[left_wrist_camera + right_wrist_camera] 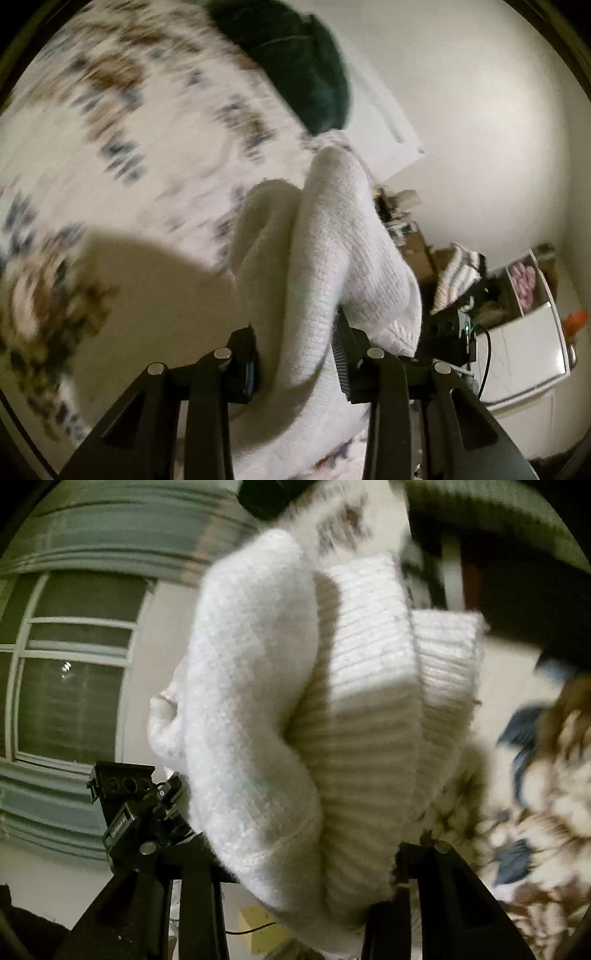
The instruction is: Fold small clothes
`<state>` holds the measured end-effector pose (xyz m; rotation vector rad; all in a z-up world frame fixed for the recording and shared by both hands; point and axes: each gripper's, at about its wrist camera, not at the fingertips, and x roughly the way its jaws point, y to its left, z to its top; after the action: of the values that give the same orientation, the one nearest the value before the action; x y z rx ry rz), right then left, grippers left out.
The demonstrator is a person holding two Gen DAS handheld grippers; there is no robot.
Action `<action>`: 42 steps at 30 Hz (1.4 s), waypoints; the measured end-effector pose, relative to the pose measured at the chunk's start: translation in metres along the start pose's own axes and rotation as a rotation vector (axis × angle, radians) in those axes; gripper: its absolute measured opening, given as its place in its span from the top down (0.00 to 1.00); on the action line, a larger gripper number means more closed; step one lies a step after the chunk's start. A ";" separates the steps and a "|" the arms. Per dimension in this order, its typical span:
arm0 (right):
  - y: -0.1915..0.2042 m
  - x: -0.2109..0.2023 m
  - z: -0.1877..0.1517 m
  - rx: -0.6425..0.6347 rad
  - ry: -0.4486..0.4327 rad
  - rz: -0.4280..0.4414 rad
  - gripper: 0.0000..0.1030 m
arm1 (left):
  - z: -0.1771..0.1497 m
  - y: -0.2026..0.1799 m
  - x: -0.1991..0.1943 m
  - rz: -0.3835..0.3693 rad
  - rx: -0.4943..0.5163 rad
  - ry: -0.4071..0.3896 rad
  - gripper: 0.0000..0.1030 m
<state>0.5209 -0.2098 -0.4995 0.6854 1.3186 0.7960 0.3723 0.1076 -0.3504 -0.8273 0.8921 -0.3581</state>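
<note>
Left wrist view: left gripper (pixel 295 363) has its fingers clamped on a white knit sock (pixel 325 258), lifted above the floral bedspread (pixel 122 147); the bunched knit could slip free. Right wrist view: right gripper (pixel 306 867) pinches the ribbed cuff (pixel 369 664); uneven pulling may twist the fold.

no legible text, small device label unreadable

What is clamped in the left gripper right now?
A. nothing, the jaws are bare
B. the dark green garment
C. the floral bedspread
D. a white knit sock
D: in the left wrist view the white knit sock is bunched between the jaws of the left gripper, while the dark green garment lies apart on the floral bedspread.
</note>
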 end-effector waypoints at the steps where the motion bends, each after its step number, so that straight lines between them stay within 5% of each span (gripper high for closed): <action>1: 0.007 -0.016 0.006 -0.003 -0.028 0.001 0.62 | 0.010 -0.015 0.004 -0.010 0.022 0.002 0.71; 7: 0.030 -0.125 0.070 -0.007 -0.213 -0.069 0.62 | 0.083 -0.123 0.066 -0.089 0.144 0.049 0.71; 13: -0.013 -0.199 0.148 0.091 -0.326 -0.149 0.62 | 0.137 -0.182 0.179 -0.108 0.191 0.163 0.71; 17: -0.069 -0.186 0.192 0.177 -0.302 -0.225 0.59 | 0.152 -0.171 0.272 0.037 0.216 0.276 0.68; 20: -0.119 -0.174 0.206 0.208 -0.263 -0.340 0.34 | 0.143 -0.143 0.306 0.120 0.226 0.306 0.60; 25: -0.127 -0.177 0.209 0.209 -0.303 -0.324 0.25 | 0.146 -0.129 0.303 0.105 0.189 0.285 0.50; 27: -0.119 -0.172 0.217 0.167 -0.284 -0.378 0.12 | 0.147 -0.137 0.292 0.120 0.208 0.272 0.50; 31: -0.095 -0.177 0.213 0.113 -0.299 -0.483 0.11 | 0.149 -0.156 0.278 0.186 0.291 0.224 0.49; 33: -0.078 -0.183 0.198 0.107 -0.328 -0.522 0.09 | 0.146 -0.169 0.271 0.264 0.356 0.190 0.31; 37: -0.066 -0.186 0.178 0.081 -0.353 -0.591 0.08 | 0.137 -0.187 0.259 0.392 0.455 0.135 0.17; 42: -0.044 -0.201 0.143 0.079 -0.412 -0.643 0.08 | 0.117 -0.204 0.234 0.411 0.479 0.098 0.07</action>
<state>0.6534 -0.3992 -0.4034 0.4132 1.0952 0.0735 0.6158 -0.1056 -0.2805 -0.1778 0.9900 -0.2355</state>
